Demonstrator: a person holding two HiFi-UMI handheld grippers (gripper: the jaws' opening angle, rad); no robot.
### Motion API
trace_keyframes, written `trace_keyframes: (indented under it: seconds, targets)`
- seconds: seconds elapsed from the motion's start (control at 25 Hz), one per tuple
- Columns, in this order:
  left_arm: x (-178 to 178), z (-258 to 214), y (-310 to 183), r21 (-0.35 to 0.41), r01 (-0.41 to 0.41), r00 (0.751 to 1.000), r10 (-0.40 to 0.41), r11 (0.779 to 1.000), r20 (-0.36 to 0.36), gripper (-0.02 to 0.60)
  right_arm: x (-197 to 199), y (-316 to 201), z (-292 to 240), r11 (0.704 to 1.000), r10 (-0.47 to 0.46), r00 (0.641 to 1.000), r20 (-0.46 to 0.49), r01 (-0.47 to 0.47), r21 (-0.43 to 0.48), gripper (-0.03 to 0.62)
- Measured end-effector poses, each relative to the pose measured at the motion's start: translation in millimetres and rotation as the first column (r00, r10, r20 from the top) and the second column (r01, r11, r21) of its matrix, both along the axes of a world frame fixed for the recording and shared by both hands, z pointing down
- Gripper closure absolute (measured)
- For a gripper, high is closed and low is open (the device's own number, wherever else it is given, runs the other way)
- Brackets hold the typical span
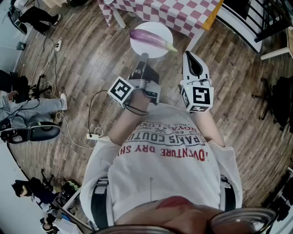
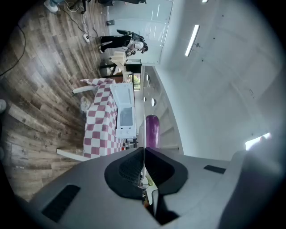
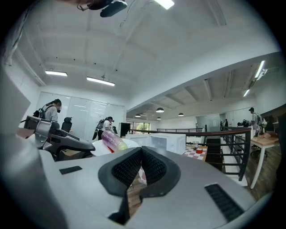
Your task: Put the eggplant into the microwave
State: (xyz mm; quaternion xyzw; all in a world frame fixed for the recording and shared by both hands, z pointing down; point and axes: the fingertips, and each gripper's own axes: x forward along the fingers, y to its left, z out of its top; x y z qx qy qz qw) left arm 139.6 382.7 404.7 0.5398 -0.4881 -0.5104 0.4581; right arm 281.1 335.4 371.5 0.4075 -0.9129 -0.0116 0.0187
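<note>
A purple eggplant (image 1: 149, 39) with a green stem lies on a round white plate (image 1: 158, 51). My left gripper (image 1: 143, 57) is shut on the plate's near rim and holds it level above the wood floor. In the left gripper view the plate (image 2: 144, 134) shows edge-on between the closed jaws, with the eggplant (image 2: 152, 129) beyond. A white microwave (image 2: 125, 112) stands on the checkered table (image 2: 100, 123). To the right of the plate, my right gripper (image 1: 192, 58) is shut and holds nothing. Its view shows the eggplant (image 3: 111, 139), the left gripper (image 3: 58, 139) and the microwave (image 3: 170, 142).
The checkered table (image 1: 169, 11) stands just past the plate. Cables and a power strip (image 1: 93, 135) lie on the floor at the left, near a seated person (image 1: 27, 112). A black railing (image 3: 232, 147) runs along the right. People stand in the background (image 3: 105, 126).
</note>
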Motion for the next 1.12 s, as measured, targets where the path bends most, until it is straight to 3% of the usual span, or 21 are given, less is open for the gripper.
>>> trace_keyframes:
  seconds: [0.76, 1.12]
  targets:
    - [11.7, 6.3, -17.4, -0.037, -0.022, 1.000, 0.021, 0.999, -0.021, 0.551, 5.1, -9.0, 14.4, 0.998, -0.010, 1.000, 0.019, 0.011, -0.061, 0.568]
    - [-34.5, 17.5, -61.0, -0.061, -0.027, 0.999, 0.025, 0.998, -0.026, 0.551, -30.7, -58.7, 23.0, 0.995, 0.023, 0.999, 0.029, -0.020, -0.096, 0.568]
